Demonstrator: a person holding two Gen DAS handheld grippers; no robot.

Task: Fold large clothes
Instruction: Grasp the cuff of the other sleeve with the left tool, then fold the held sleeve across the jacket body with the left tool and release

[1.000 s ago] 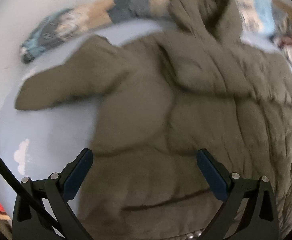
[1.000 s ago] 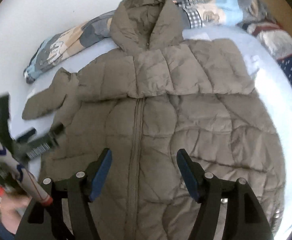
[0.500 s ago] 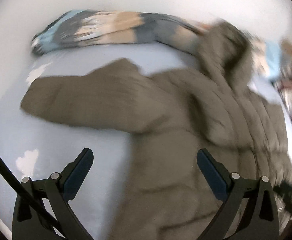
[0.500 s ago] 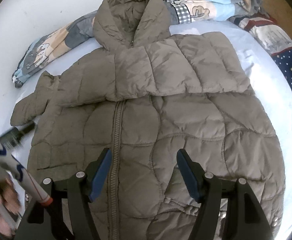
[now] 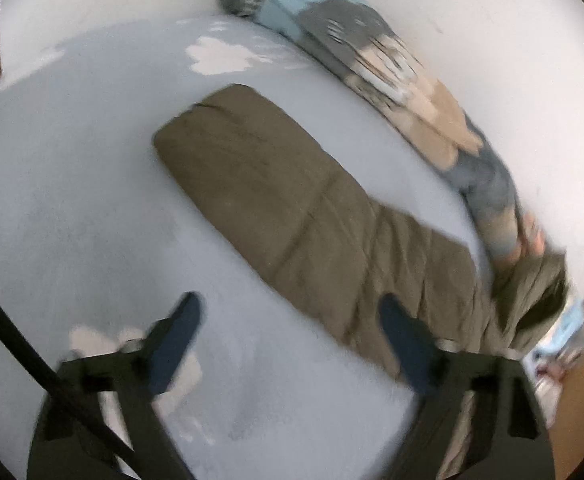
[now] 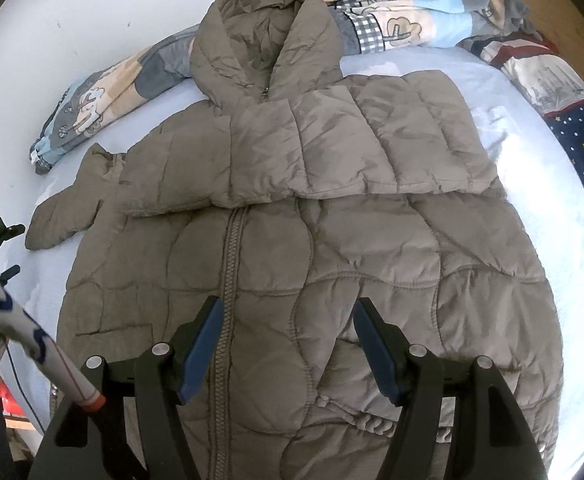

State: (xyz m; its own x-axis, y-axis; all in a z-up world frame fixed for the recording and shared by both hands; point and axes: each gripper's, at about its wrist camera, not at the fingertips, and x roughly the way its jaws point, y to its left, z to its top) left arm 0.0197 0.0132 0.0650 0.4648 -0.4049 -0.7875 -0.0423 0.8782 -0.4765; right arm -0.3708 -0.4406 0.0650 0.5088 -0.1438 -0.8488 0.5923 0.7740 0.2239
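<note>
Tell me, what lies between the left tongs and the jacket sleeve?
Only bare blue sheet, seen in the left wrist view, between the left tongs and the sleeve.

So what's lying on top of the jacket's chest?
One sleeve is folded across the jacket, hiding the upper zipper. Anything beneath the jacket besides the bedsheet is covered.

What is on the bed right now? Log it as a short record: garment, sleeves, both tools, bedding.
garment: olive puffer jacket, hooded, front up, zipped, flat on the pale blue sheet
folded sleeve: one sleeve lies across the chest
other sleeve: out sideways, not yet folded
left tool: jaws have just been closing, nothing between them, over the sheet beside the outstretched sleeve
right tool: open, empty, over the lower front
bedding: patterned quilt bunched behind the hood
</note>
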